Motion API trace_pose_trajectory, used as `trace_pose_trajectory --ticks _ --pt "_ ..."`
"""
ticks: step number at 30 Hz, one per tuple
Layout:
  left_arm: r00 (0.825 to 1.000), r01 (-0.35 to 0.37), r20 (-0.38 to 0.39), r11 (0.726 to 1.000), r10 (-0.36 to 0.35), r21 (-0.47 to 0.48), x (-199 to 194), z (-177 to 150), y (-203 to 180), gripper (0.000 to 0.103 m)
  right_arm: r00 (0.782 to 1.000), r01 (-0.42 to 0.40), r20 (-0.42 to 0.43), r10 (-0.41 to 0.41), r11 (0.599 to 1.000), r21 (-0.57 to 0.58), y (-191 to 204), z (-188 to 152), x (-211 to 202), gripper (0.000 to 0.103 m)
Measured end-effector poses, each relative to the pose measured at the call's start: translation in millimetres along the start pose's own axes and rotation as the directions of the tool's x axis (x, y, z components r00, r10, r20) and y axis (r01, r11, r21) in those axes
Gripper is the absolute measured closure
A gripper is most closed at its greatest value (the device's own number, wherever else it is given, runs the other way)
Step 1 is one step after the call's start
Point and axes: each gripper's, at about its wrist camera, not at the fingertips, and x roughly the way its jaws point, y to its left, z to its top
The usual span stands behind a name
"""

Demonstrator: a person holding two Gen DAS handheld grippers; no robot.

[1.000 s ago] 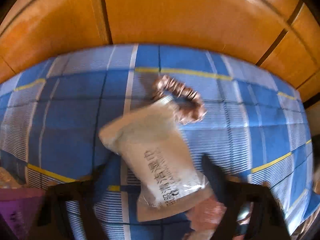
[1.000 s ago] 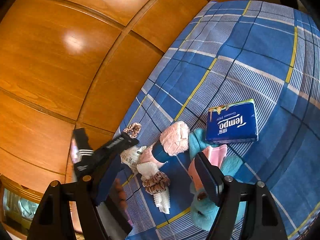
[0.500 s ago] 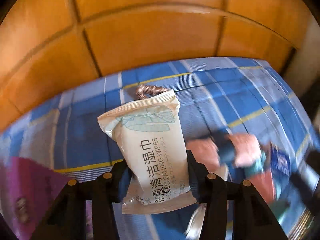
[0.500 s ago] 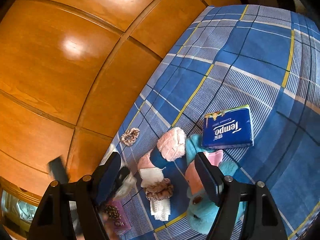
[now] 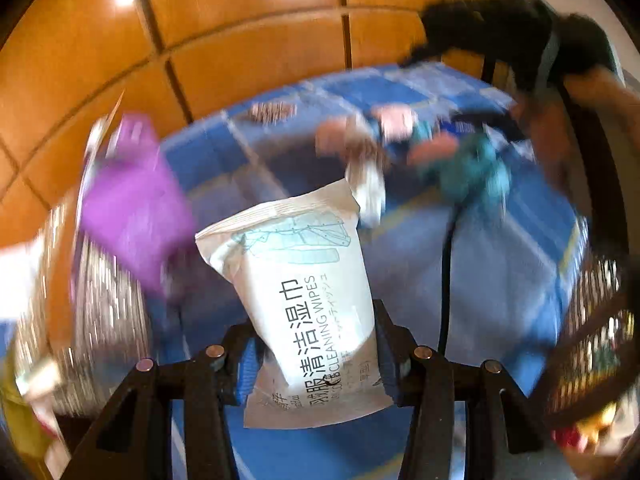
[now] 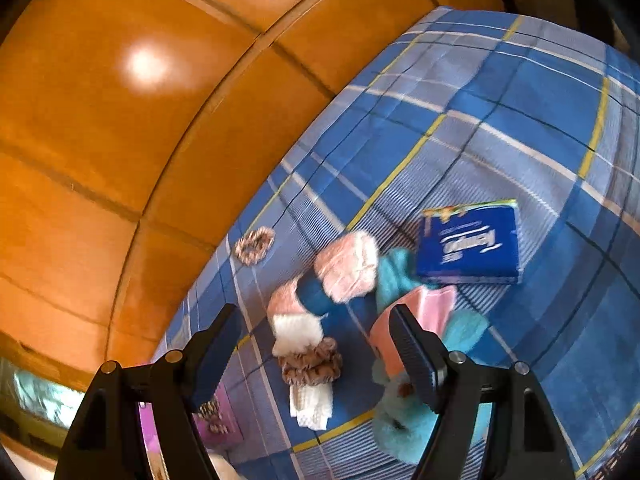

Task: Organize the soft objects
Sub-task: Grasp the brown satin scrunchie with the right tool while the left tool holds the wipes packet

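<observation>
Left claw [image 5: 316, 354]: clamped on the lower part of a white wipes pack [image 5: 302, 292], one finger on each side, the pack held upright and tilted slightly, clear of the bed [image 5: 500, 264]. Printed text runs up the pack's face; its sealed top edge points away from the camera. Beyond the pack the left view is heavily blurred. A purple box [image 5: 136, 208] sits to the left of the pack, a small scrunchie [image 5: 274, 111] lies near the far edge of the bed, and a mixed pile of pink, white and teal soft items lies to the right of it; individual items there cannot be told apart in this view. Wood panels [image 5: 248, 40] rise behind the bed. Right claw [image 6: 316, 344]: fingers apart, nothing between them, hovering above the bed's blue plaid sheet [image 6: 520, 112]. Directly beyond its fingers lie a brown scrunchie [image 6: 310, 364] resting on a white knit piece [image 6: 310, 404], with a pink and white fluffy item [image 6: 320, 284] just behind them. A teal plush [image 6: 404, 412] lies beside the right finger, a pink cloth [image 6: 432, 306] on top of it. A blue tissue pack [image 6: 470, 246] lies just behind the plush. A second, lighter scrunchie [image 6: 255, 245] lies apart from the pile, near the wood panels. The purple box shows at the lower left, partly hidden behind the left finger.
</observation>
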Motion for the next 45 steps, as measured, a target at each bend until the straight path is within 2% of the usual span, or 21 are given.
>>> trace_pose_trajectory --ticks 3,6,8,9,12,18,23,27,30,32,33,34,35,36,38,41,45 --pt "1.000 0.005 -0.025 0.998 -0.006 -0.061 -1.7 -25.1 21.1 0.054 0.999 0.029 -0.042 -0.035 0.992 -0.120 21.1 -5.7 10.7 0.026" --pt "0.999 0.034 -0.028 0.988 -0.039 -0.148 -2.2 -41.1 47.6 0.054 0.993 0.048 -0.087 -0.074 0.962 -0.269 49.1 -9.8 28.6 0.026" --pt "0.998 0.046 -0.027 0.983 -0.051 -0.179 0.4 -48.7 58.7 0.054 0.988 0.051 -0.114 -0.102 0.922 -0.383 70.3 -10.8 45.2 0.026" --pt "0.998 0.060 -0.017 0.981 -0.064 -0.186 0.4 -52.4 62.0 0.054 0.984 0.058 -0.124 -0.127 0.889 -0.455 83.5 -10.7 57.7 0.026" --pt "0.996 0.086 0.007 0.976 -0.087 -0.200 0.2 -57.2 65.1 0.055 0.972 0.099 -0.120 -0.200 0.818 -0.567 106.6 -5.4 89.7 0.026" --pt "0.992 0.124 0.030 0.968 -0.120 -0.220 -1.4 -62.8 67.2 0.055 0.958 0.150 -0.086 -0.274 0.734 -0.662 136.7 25.9 151.4 0.026" --pt "0.989 0.145 0.040 0.962 -0.140 -0.233 -3.6 -65.0 70.6 0.055 0.938 0.160 -0.113 -0.327 0.701 -0.695 147.3 43.6 193.9 0.026" --pt "0.987 0.162 0.043 0.956 -0.156 -0.244 -2.5 -64.5 74.7 0.055 0.909 0.215 -0.081 -0.409 0.627 -0.749 153.2 45.2 226.3 0.026" --pt "0.985 0.171 0.046 0.953 -0.165 -0.251 -4.7 -66.6 76.8 0.055 0.898 0.224 -0.086 -0.432 0.615 -0.756 154.5 47.5 242.5 0.026" --pt "0.985 0.172 0.047 0.953 -0.165 -0.251 -7.0 -68.2 77.7 0.055 0.895 0.216 -0.103 -0.435 0.621 -0.754 153.0 48.3 250.7 0.026" --pt "0.985 0.172 0.048 0.953 -0.166 -0.250 -6.9 -68.2 77.7 0.055 0.890 0.204 -0.129 -0.438 0.635 -0.745 149.5 47.3 254.8 0.037" --pt "0.985 0.173 0.048 0.952 -0.166 -0.251 -6.5 -68.0 77.7 0.055 0.893 0.209 -0.120 -0.434 0.634 -0.745 148.7 46.0 253.5 0.045" --pt "0.985 0.174 0.048 0.951 -0.167 -0.254 -6.8 -67.9 77.9 0.055 0.900 0.198 -0.121 -0.420 0.638 -0.744 148.9 44.9 250.6 0.059" --pt "0.985 0.174 0.048 0.951 -0.167 -0.256 -7.3 -68.7 78.5 0.054 0.902 0.190 -0.128 -0.411 0.646 -0.739 148.7 43.9 246.8 0.086" --pt "0.985 0.172 0.050 0.951 -0.164 -0.258 -8.1 -69.3 78.8 0.054 0.899 0.177 -0.151 -0.411 0.657 -0.733 147.1 39.7 238.7 0.089" --pt "0.986 0.166 0.050 0.951 -0.159 -0.262 -9.0 -69.0 78.3 0.054 0.905 0.126 -0.178 -0.386 0.644 -0.754 149.1 22.6 216.6 0.090" --pt "0.987 0.162 0.053 0.950 -0.153 -0.268 -8.5 -69.2 76.7 0.054 0.906 0.022 -0.273 -0.323 0.681 -0.732 147.4 -3.4 177.0 0.090"
